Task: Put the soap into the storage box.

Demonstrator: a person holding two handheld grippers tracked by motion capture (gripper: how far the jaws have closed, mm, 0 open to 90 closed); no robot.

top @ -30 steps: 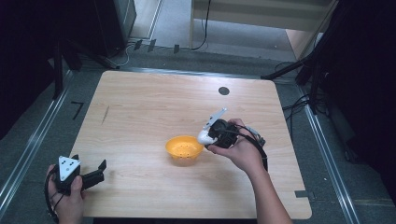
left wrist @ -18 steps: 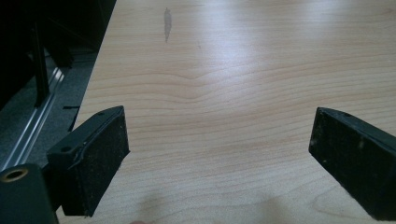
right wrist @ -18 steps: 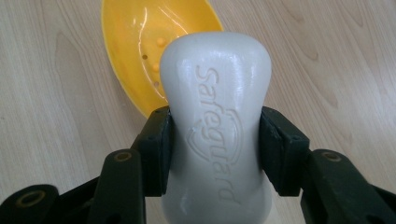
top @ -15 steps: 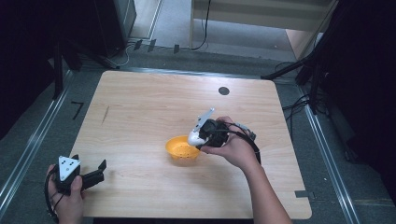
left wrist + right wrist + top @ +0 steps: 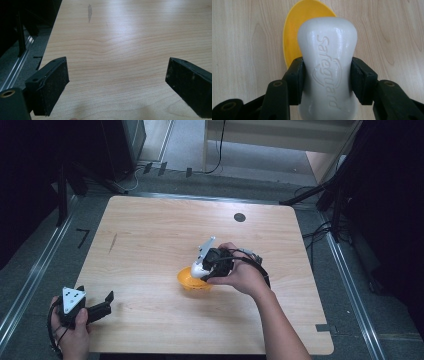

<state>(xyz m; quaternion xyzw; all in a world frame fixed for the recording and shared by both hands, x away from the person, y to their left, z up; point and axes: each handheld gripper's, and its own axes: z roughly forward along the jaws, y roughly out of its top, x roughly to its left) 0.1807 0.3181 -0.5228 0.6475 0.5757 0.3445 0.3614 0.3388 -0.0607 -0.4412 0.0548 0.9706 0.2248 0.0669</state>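
A white bar of soap stamped with a brand name sits between the pads of my right gripper, which is shut on it. Under and beyond the soap lies a shallow yellow dish. From above, the right gripper hangs over the yellow dish near the table's middle, with the soap at its tip. My left gripper rests low at the front left corner, open, with bare wood between its pads.
The wooden table has a small black round mark near its far edge and a dark smudge at the left. Metal rails and cables run along the floor around the table.
My right hand has carried the soap leftward until it is over the yellow dish. The left gripper has stayed where it was.
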